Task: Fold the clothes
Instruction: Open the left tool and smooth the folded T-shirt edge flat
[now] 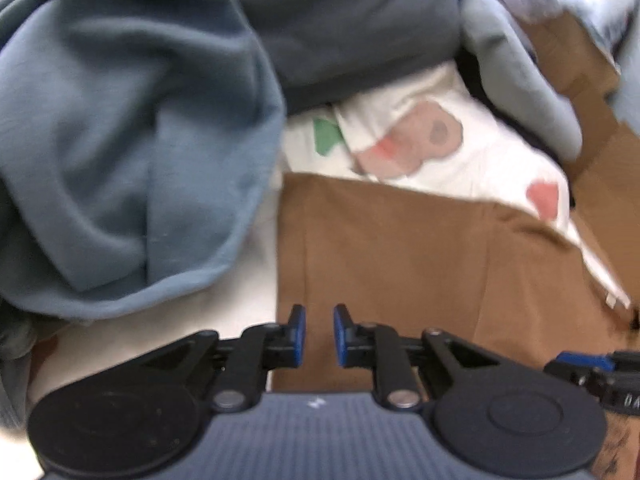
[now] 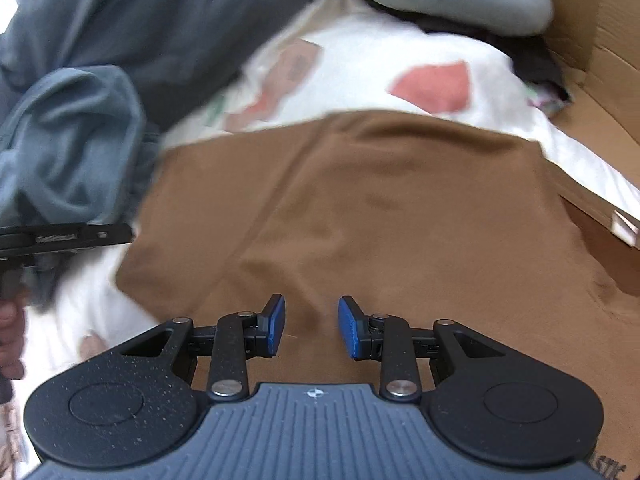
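A brown garment (image 1: pixel 420 264) lies flat in front of both grippers; it fills the middle of the right wrist view (image 2: pixel 380 208). My left gripper (image 1: pixel 319 334) hovers over its near left edge, jaws slightly apart and empty. My right gripper (image 2: pixel 312 328) hovers over its near part, open and empty. A white cloth with red, pink and green prints (image 1: pixel 432 140) lies behind the brown one, also in the right wrist view (image 2: pixel 400 68). A crumpled blue-grey garment (image 1: pixel 128 140) is heaped at the left.
A dark grey garment (image 1: pixel 360 28) lies at the back. A pale grey cloth (image 1: pixel 520 80) and a cardboard box (image 2: pixel 600 60) are at the right. A white surface (image 1: pixel 160 340) shows at the near left. The other gripper's body (image 2: pixel 60 240) shows at the left edge.
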{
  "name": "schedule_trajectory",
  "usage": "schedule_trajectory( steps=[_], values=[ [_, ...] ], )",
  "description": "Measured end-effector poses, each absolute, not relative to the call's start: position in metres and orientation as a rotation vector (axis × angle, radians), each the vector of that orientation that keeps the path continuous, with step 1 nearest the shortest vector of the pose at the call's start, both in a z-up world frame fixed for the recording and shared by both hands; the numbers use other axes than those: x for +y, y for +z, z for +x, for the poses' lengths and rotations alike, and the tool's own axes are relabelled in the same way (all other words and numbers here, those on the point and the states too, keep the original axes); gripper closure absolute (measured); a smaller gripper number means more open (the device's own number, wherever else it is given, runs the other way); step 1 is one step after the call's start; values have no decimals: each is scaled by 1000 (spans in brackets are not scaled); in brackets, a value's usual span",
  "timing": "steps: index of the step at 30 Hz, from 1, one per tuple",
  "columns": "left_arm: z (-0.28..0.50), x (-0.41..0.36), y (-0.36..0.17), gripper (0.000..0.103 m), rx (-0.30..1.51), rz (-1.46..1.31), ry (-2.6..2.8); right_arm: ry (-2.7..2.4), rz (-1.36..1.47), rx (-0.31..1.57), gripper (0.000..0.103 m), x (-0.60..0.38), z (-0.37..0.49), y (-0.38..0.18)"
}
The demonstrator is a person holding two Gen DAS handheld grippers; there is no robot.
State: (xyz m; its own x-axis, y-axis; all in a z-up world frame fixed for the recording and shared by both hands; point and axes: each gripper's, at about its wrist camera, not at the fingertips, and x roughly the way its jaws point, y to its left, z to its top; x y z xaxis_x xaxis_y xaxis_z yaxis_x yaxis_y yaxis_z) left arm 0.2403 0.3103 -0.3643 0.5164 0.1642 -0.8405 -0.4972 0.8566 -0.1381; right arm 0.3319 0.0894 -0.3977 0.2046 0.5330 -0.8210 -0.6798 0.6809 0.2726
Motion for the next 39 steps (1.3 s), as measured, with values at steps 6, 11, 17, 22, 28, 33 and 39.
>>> schedule_trajectory(
  steps=[6, 11, 17, 22, 28, 33, 39],
  values=[
    [238, 302, -389, 55, 1031, -316, 402, 779, -210, 1117, 67, 71, 346, -420],
    [239, 306, -393, 56, 1050, -239, 388, 789, -279, 1128, 67, 56, 357, -419],
    [251, 307, -393, 59, 1104, -183, 372, 785, -391, 1194, 67, 25, 367, -419],
    [262, 307, -393, 57, 1159, -145, 360, 808, -320, 1257, 66, -3, 371, -423],
    [269, 299, -394, 55, 1172, -57, 344, 838, -327, 1242, 66, -17, 366, -421],
    [265, 303, -388, 49, 1170, -74, 334, 769, -292, 1251, 66, -47, 354, -415],
    [258, 303, -352, 51, 1173, -80, 286, 646, -281, 1241, 66, -91, 343, -367]
  ],
)
